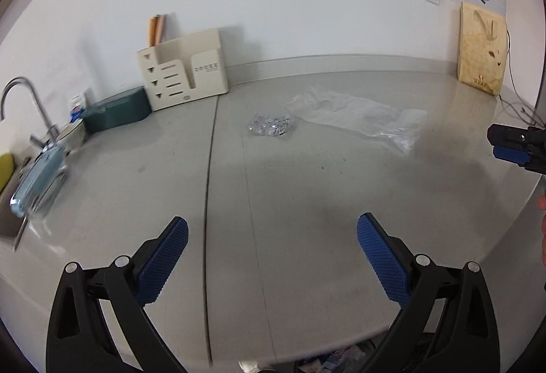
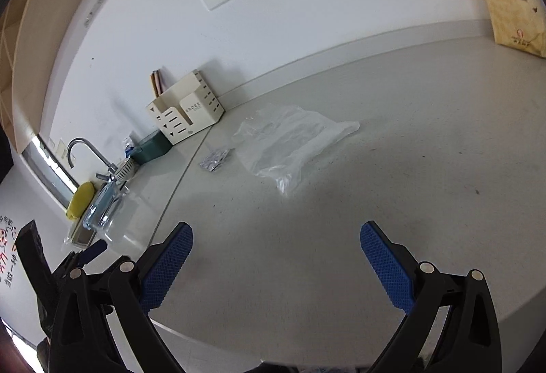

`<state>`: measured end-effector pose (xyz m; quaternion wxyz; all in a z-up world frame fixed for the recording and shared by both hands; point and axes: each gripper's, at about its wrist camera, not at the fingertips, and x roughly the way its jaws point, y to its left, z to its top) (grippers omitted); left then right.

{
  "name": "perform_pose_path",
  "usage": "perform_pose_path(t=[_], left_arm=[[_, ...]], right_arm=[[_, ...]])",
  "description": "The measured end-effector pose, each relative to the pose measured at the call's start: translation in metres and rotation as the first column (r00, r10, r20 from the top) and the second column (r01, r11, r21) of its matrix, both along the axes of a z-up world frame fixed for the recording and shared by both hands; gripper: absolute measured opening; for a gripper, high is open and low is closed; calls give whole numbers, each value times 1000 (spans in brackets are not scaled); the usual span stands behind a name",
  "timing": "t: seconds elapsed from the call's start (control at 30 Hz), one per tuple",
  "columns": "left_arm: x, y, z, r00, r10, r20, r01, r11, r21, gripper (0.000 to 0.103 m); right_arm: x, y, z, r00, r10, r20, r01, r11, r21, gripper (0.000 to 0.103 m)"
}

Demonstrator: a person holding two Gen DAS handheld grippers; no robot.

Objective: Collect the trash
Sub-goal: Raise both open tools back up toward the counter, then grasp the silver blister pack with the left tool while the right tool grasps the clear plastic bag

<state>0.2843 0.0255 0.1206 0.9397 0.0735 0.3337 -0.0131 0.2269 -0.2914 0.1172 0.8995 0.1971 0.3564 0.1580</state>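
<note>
A crumpled clear plastic bag [image 1: 358, 119] lies flat on the grey countertop [image 1: 290, 202], toward the back. A small crumpled silver foil wrapper [image 1: 271, 126] lies just left of it. Both show in the right wrist view too, the bag [image 2: 290, 141] and the wrapper [image 2: 214, 161]. My left gripper [image 1: 273, 229] is open and empty, above the counter's front part, well short of the trash. My right gripper [image 2: 276, 236] is open and empty, also short of the bag. The right gripper shows at the right edge of the left wrist view [image 1: 512, 148].
A cream utensil holder [image 1: 184, 73] and a green box [image 1: 117, 114] stand against the back wall. A sink with a faucet [image 1: 24, 107] and a blue-lidded clear container [image 1: 37, 182] are at the left. A paper bag [image 1: 481, 49] leans at the back right, with cables beside it.
</note>
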Motion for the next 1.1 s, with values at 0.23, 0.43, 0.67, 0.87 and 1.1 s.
perform_pose_path(t=[0.23, 0.43, 0.67, 0.87, 1.1], left_arm=[[93, -11, -13, 997, -48, -68, 54, 995, 83, 99], [168, -10, -24, 989, -62, -133, 78, 990, 114, 99], [224, 1, -46, 976, -44, -214, 60, 996, 70, 99], [244, 5, -55, 969, -54, -240, 72, 995, 68, 99], [253, 5, -54, 966, -82, -246, 95, 995, 41, 99]], right_arm=[[56, -2, -15, 995, -63, -77, 61, 998, -20, 99], [96, 8, -24, 990, -77, -117, 71, 996, -60, 99], [128, 18, -36, 987, -68, -146, 58, 995, -77, 99], [141, 22, -44, 986, -48, -162, 41, 998, -49, 99], [150, 33, -47, 983, -29, -180, 13, 996, -90, 84]])
